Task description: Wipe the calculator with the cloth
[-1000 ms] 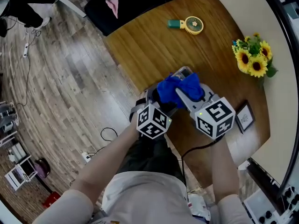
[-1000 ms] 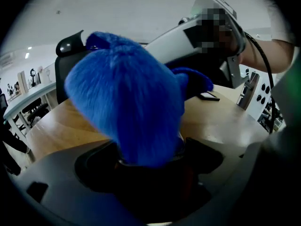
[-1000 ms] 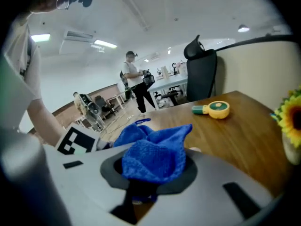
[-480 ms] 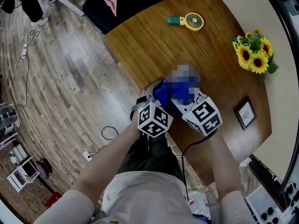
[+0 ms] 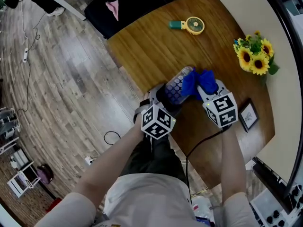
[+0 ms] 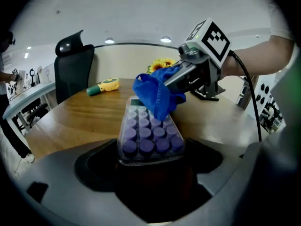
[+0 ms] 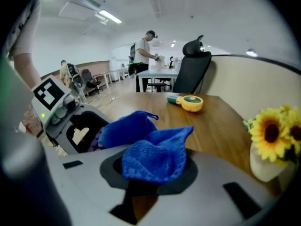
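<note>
The calculator (image 5: pixel 177 85) (image 6: pixel 146 134) has purple round keys and a clear body. My left gripper (image 5: pixel 163 94) (image 6: pixel 148 157) is shut on its near end and holds it above the wooden table (image 5: pixel 156 41). A bunched blue cloth (image 5: pixel 199 82) (image 6: pixel 157 93) (image 7: pixel 153 157) is clamped in my right gripper (image 5: pixel 204 90) (image 7: pixel 150 173), which is shut on it. The cloth hangs onto the far right part of the calculator's key face. In the left gripper view the right gripper (image 6: pixel 200 62) comes in from the right, above the calculator.
A yellow and teal hand fan (image 5: pixel 189 25) (image 7: pixel 186 101) lies at the table's far side. Sunflowers in a vase (image 5: pixel 255 56) (image 7: pixel 275 135) and a small picture frame (image 5: pixel 248 117) stand at the right edge. A black chair (image 5: pixel 123 4) stands beyond the table.
The right gripper has swept the cloth to the right across the calculator, uncovering the purple keys. The left gripper has stayed in place with the calculator.
</note>
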Demonstrator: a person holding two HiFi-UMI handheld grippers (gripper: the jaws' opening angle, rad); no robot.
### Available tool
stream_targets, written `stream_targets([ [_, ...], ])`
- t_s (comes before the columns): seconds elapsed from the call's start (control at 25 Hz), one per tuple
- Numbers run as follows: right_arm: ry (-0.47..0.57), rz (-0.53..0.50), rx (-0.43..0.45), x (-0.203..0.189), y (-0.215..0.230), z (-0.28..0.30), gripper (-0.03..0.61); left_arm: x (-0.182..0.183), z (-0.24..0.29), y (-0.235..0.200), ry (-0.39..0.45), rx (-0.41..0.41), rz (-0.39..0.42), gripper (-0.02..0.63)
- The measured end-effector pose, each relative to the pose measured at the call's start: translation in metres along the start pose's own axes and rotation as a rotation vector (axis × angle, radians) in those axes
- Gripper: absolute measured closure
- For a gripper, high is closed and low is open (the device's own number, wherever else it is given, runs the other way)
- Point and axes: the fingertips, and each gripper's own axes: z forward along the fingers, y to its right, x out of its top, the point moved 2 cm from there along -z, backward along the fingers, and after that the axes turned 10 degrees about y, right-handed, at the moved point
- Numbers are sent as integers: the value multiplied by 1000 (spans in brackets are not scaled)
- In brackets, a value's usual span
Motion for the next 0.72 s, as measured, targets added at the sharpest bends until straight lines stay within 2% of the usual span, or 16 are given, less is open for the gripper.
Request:
stream_targets([
  [0.16, 37, 135, -155, 8, 30, -16, 488, 0, -1, 0, 2, 3, 2, 164],
  [0.24, 83, 195, -165, 21, 32, -24, 489, 0, -1, 0, 2, 4, 2, 164],
  [0.36, 116, 177, -19, 44, -4, -21, 489, 0, -2, 1, 1, 3, 2, 164],
  [0.56, 47, 48, 274, 43, -89, 5, 488, 2, -1, 1, 2, 3, 2, 164],
  [0.64, 14, 21, 342, 35, -111, 15, 488, 2, -1, 1, 2, 3, 2, 164],
  [0.72, -16, 14, 372, 26, -121, 25, 488, 2, -1, 0, 3, 4, 3, 164],
])
